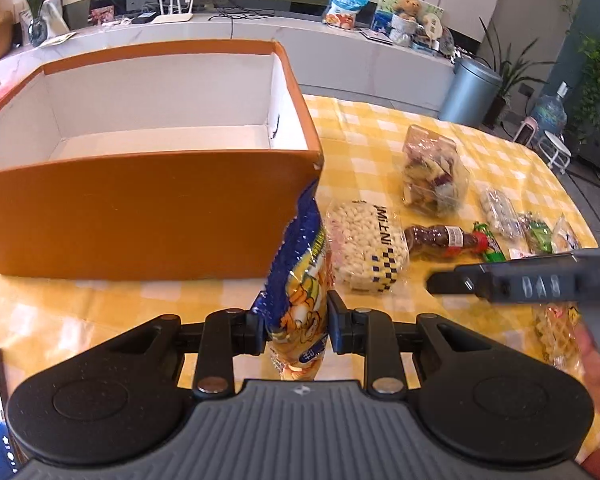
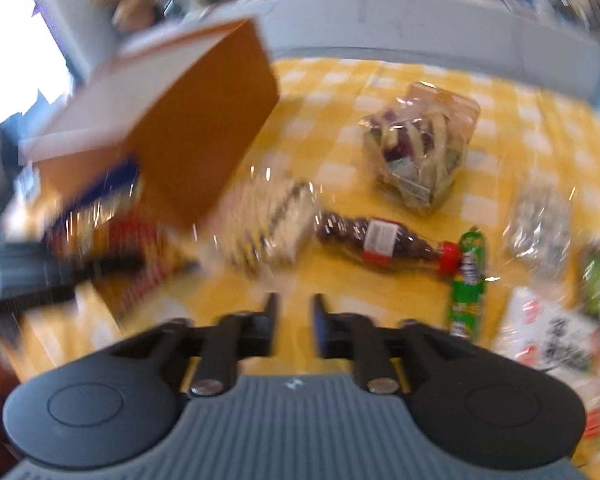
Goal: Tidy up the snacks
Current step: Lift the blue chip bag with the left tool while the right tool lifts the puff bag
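The left claw grips a blue-and-yellow crinkly plastic snack bag upright at the open orange cardboard box's five o'clock corner, seemingly for loading; the right claw hangs empty, jaws apart.

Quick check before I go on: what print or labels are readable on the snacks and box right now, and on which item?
"INIFIMI", seen upside down, my best reading: clear bag of white beans with a checkered band.
Blue and yellow snack bag in the left gripper: cartoon print, characters too small.
Brown bottle with a red cap: white label unreadable.
White packet with black characters: blurred.
Orange cardboard box: no print visible.
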`<state>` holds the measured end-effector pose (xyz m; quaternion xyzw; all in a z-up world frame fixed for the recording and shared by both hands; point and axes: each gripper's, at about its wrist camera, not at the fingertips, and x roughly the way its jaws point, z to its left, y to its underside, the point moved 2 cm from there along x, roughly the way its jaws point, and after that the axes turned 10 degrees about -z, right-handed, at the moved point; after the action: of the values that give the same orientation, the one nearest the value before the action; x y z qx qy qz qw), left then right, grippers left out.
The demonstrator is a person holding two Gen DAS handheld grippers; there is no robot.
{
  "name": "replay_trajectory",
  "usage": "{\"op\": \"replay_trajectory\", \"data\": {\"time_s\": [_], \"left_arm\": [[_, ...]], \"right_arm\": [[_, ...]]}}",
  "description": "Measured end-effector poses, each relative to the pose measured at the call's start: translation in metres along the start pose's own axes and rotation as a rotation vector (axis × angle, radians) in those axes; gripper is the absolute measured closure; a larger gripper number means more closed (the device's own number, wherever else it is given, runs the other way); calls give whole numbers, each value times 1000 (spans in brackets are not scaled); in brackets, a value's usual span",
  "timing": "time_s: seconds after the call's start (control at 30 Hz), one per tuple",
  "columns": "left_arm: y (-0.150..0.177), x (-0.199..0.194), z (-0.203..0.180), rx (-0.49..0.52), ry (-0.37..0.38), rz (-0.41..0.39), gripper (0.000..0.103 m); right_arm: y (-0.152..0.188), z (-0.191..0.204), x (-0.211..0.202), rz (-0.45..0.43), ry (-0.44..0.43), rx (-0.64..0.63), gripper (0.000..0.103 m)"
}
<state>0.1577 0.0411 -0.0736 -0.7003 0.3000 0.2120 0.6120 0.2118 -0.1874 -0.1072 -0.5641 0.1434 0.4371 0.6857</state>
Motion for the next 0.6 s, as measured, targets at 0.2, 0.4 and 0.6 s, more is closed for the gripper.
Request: {"op": "replay_trajectory", "data": {"time_s": [0.2,0.4,0.6], "left_arm": [[1,10,6,-46,-14,10,71],[1,13,11,-58,-22,14,72],[1,14,12,-61,-18,14,72]], "right_arm": [[-11,-11,32,-3,-1,264,62],[-14,-8,46,-12,17,318,61],[-13,-6,52,-31,-12,356,66]]}}
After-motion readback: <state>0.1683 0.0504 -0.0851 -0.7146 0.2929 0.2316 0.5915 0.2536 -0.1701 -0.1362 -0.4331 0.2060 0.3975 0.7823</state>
